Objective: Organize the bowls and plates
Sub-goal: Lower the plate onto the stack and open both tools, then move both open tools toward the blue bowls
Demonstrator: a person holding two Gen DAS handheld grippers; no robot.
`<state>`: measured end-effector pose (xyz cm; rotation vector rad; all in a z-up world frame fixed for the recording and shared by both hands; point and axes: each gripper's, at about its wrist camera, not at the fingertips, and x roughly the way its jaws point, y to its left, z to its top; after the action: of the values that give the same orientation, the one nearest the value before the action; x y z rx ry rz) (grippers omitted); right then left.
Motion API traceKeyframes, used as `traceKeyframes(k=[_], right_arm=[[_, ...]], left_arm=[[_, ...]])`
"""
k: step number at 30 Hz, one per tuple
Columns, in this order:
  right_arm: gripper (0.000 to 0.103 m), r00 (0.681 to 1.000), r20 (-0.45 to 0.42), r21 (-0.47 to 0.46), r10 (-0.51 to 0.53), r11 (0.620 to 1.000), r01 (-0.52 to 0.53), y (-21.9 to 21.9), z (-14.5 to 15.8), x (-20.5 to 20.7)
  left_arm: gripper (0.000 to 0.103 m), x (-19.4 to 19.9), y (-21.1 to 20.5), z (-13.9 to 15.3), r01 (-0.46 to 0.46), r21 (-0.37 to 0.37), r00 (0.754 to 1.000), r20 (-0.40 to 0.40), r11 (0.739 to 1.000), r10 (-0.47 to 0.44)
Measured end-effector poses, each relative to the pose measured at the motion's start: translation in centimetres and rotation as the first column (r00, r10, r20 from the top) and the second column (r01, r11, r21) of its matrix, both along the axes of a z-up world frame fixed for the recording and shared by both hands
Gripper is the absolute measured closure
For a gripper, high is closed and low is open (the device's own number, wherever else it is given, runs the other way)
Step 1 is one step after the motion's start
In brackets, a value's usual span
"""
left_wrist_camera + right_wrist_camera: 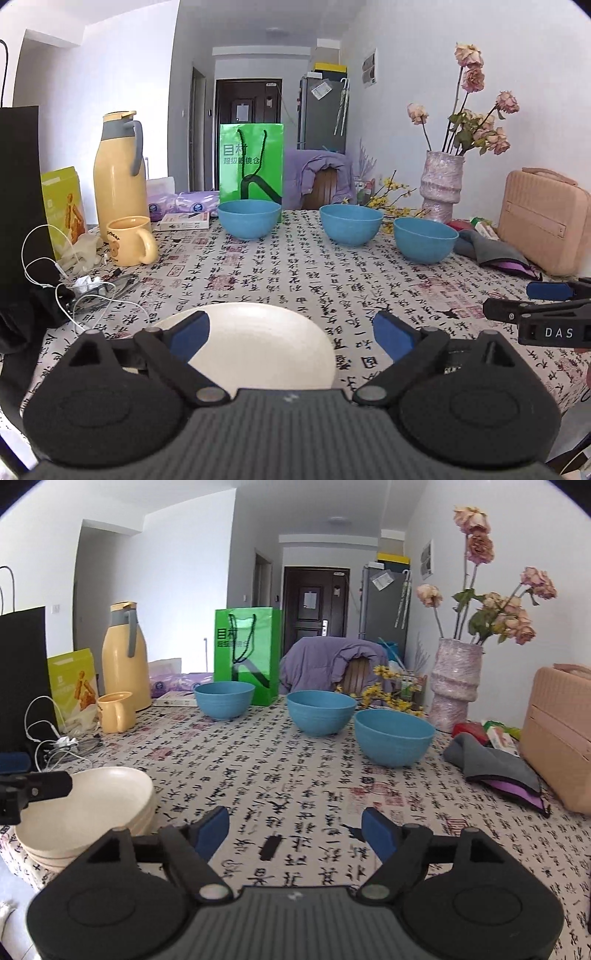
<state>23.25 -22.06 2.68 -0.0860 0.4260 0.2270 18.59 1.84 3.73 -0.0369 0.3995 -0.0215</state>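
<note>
Cream plates (85, 812) sit stacked at the near left edge of the table, rims nested one inside another (the exact count is hard to tell). Right above the stack hovers the left gripper (291, 338), its blue-padded fingers spread wide and holding nothing. Beside it, over bare cloth, the right gripper (295, 829) is likewise spread apart and empty.

Farther back stand three blue bowls, all upright and apart from each other: a left bowl (224, 699), a middle bowl (320, 712), and a right bowl (393, 736) nearest the camera.

Everything rests on a white tablecloth (295, 775) printed with black calligraphy and red seals. Along its left side are a yellow mug (116, 711) and a tall yellow thermos (123, 657); a green paper bag (247, 653) stands behind the left bowl. On the right are a pink vase (454, 683) of dried roses, a grey cloth (491, 764), and a peach case (561, 734). Beyond, a hallway leads to a dark door (314, 602).
</note>
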Motion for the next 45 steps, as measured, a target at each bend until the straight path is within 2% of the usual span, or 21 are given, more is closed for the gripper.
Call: traceKeyframes(k=[9, 15, 22, 34, 45], right_arm=[[0.015, 0.997, 0.065, 0.035, -0.038, 0.999, 0.036, -4.0, -0.3, -3.1], [0.014, 0.994, 0.108, 0.029, -0.020, 0.999, 0.017, -4.6, -0.7, -5.5], [0.014, 0.987, 0.158, 0.016, 0.011, 1.000, -0.014, -4.9, -1.6, -10.0], [0.014, 0.988, 0.151, 0.050, -0.012, 0.999, 0.004, -5.0, -3.9, -16.9], [0.014, 0.989, 0.143, 0.060, -0.020, 0.998, 0.012, -4.9, -4.2, -17.0]], left_arm=[[0.001, -2.9, -3.2, -0.2, -0.002, 0.003, 0.998, 0.058, 1.000, 0.002], [0.000, -6.0, -4.7, -1.4, -0.019, 0.048, 0.996, 0.091, 0.999, 0.014], [0.000, -9.7, -5.1, -2.6, -0.055, -0.007, 0.995, 0.087, 0.998, 0.055], [0.000, -14.4, -5.3, -3.3, -0.033, -0.026, 0.994, 0.106, 0.999, 0.035], [0.000, -14.3, -5.3, -3.2, -0.043, -0.027, 0.993, 0.108, 0.999, 0.046]])
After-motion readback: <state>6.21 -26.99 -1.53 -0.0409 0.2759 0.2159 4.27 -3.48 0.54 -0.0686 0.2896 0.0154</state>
